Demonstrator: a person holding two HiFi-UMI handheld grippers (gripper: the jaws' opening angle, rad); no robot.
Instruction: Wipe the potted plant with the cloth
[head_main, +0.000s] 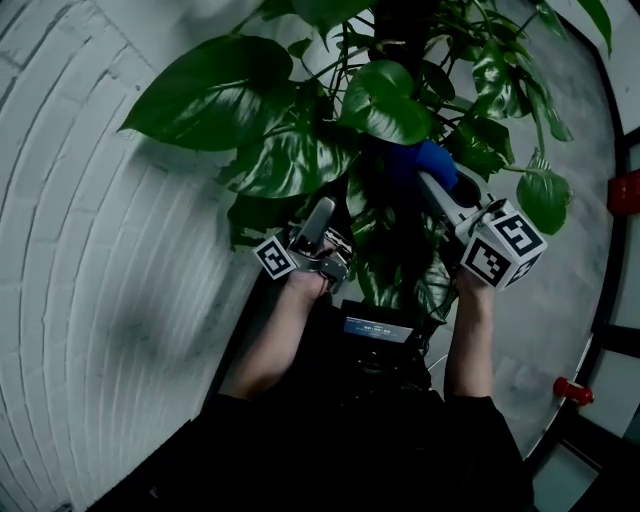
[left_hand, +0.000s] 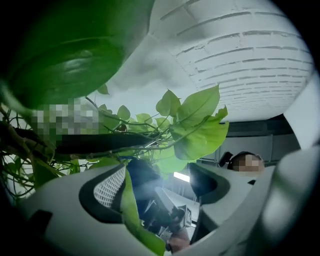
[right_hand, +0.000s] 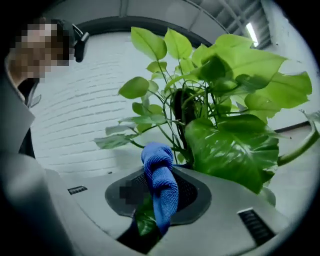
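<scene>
Dense leaves (head_main: 290, 155) — brick wall (head_main: 80, 250) beside

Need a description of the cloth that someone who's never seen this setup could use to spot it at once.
Find the large-leaved green potted plant standing against the white brick wall. Right of its middle in the head view, the right gripper reaches into the foliage, clamped on a bunched blue microfibre cloth. It is the only blue thing among the green leaves.

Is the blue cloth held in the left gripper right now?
No, the right gripper has the blue cloth pinched between its jaws, as the right gripper view shows.
</scene>
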